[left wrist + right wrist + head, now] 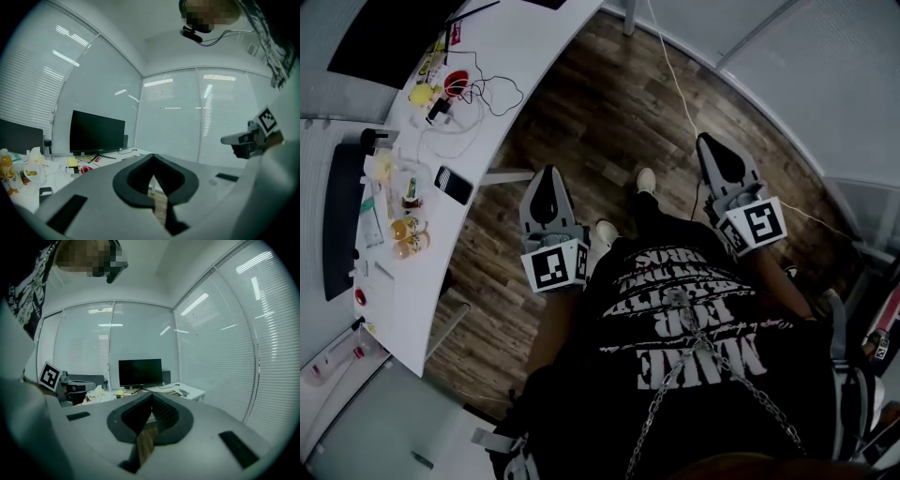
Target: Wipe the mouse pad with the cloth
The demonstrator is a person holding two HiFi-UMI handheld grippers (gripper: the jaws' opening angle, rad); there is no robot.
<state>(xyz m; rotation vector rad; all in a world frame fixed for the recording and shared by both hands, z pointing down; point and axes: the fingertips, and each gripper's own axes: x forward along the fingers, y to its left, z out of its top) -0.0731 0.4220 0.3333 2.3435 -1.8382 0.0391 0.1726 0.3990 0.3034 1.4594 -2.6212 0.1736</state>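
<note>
Desk (pixel 525 37) is recorded white, floor (pixel 609 94) brown wood-grain. Black-and-white square markers are noted on grey left gripper (pixel 546 172) and right gripper (pixel 705 141).

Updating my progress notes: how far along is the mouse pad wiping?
Done: nothing visible. In hand: nothing; the left gripper and right gripper are both shut and empty, over the wood floor beside the desk. Left: fetching the cloth and wiping; I can't make out either cloth or mouse pad.

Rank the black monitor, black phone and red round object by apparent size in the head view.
Largest: black monitor, though cropped by the frame.
Then: black phone.
Smallest: red round object, only slightly under the phone.
</note>
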